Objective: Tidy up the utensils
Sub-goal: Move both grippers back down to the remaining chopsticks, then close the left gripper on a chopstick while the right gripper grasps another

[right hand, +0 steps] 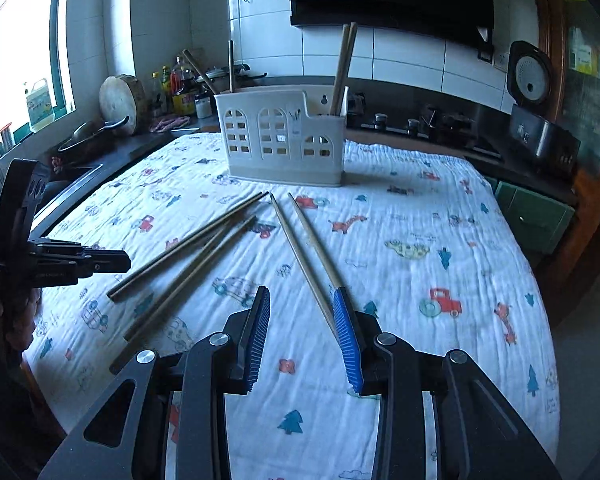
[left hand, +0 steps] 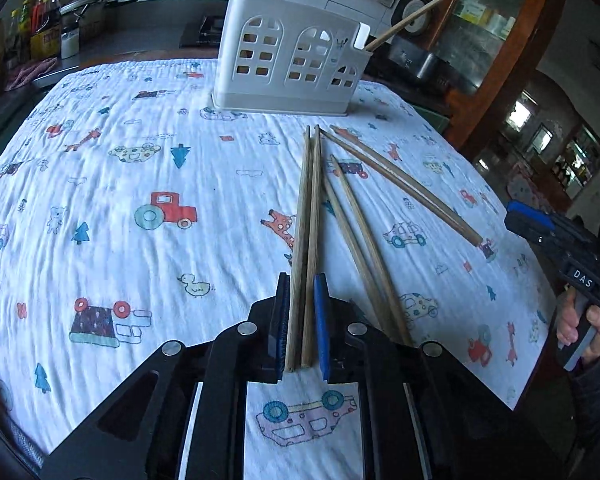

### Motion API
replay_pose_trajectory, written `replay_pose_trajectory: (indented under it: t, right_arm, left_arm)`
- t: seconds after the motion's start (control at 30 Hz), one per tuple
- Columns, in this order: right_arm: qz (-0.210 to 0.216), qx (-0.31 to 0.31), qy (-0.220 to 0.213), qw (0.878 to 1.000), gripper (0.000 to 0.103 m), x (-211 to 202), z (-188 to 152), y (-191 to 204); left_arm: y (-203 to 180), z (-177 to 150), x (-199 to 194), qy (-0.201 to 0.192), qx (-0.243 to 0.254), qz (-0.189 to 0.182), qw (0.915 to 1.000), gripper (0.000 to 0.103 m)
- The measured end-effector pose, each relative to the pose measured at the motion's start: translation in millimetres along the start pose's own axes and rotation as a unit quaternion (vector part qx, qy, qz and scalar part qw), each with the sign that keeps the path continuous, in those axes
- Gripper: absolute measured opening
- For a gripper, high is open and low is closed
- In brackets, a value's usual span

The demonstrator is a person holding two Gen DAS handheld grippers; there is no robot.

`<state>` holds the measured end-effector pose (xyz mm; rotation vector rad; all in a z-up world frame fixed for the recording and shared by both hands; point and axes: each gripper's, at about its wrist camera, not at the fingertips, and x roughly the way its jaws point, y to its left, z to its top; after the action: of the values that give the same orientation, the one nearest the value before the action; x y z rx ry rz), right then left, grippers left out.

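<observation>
Wooden chopsticks (left hand: 342, 216) lie fanned on the cartoon-print tablecloth (left hand: 140, 160), in front of the white utensil holder (left hand: 290, 56) standing at the far side of the table with a few chopsticks already upright in it. The left gripper (left hand: 303, 320) sits low, its blue pads either side of a pair of chopsticks (left hand: 306, 248), nearly closed; whether they pinch, I cannot tell. The right gripper (right hand: 302, 336) has its jaws spread wide, holding nothing, two chopsticks (right hand: 304, 248) running beneath its right finger.

Cartoon-print tablecloth (right hand: 420, 208), rice cooker (right hand: 530, 76), round chopping block (right hand: 120, 100), sauce bottles (left hand: 40, 24)
</observation>
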<state>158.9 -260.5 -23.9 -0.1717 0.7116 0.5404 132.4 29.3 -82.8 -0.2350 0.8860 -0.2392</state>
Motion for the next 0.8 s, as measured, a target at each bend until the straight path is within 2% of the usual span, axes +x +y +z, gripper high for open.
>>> replay_pose_trajectory:
  t: [0.33, 0.7, 0.8]
  right_arm:
    - [0.004, 0.008, 0.007, 1.000, 0.033, 9.9, 2.1, -8.0]
    - [0.005, -0.016, 0.027, 1.000, 0.032, 22.2, 0.3, -3.7]
    - [0.008, -0.023, 0.036, 0.999, 0.031, 27.9, -3.0, -5.6]
  left_arm:
    - [5.7, 4.9, 14.7, 0.016, -0.004, 0.006, 0.9998, 0.009]
    - [3.7, 3.7, 19.3, 0.025, -0.001, 0.012, 0.9996, 0.009]
    - [-1.4, 2.8, 20.7, 0.025, 0.008, 0.023, 0.9994, 0.008]
